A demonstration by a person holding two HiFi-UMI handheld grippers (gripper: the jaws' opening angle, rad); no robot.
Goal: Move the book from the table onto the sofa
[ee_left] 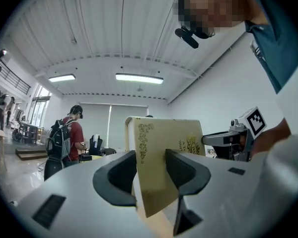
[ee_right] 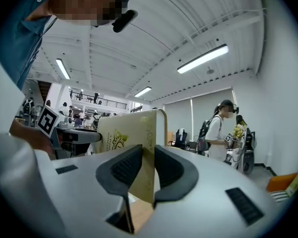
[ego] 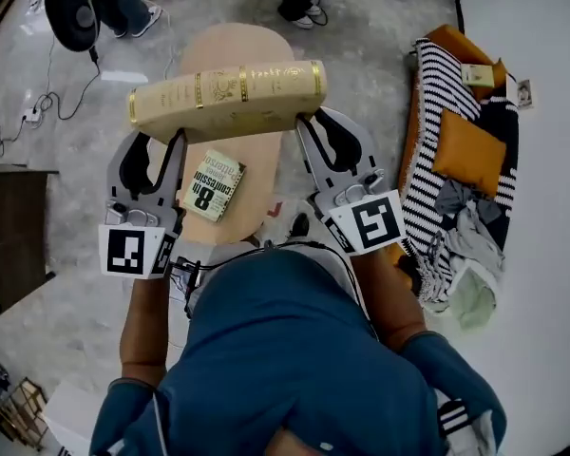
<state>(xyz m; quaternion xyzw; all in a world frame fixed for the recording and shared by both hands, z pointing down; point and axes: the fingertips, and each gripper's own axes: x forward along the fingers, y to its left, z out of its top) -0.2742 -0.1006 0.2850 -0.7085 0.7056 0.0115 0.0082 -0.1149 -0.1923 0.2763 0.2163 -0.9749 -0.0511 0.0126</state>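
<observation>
Left gripper [ego: 158, 145] and right gripper [ego: 328, 122] each clamp one end of the thick cream-and-gold book [ego: 226, 98], jaws pressed on its covers. It hangs over the wooden table [ego: 266, 164], above a smaller book [ego: 214, 186], well apart from the sofa [ego: 453, 41].

**A:** Where's the hardback book [ego: 226, 98]?

**B:** Held crosswise above the middle of the surface [ego: 236, 41]. Its left end sits between the fingers of the left gripper [ego: 160, 142], and its right end between those of the right gripper [ego: 325, 127].

**A:** Anything on the surface?

**B:** A paperback [ego: 214, 185] lies towards its near edge, between the two grippers.

**A:** And the sofa [ego: 453, 38]?

**B:** Right of the surface, apart from it. A cushion [ego: 467, 150] lies mid-seat, clothes [ego: 461, 226] at the near end, a small book [ego: 478, 74] at the far end.
</observation>
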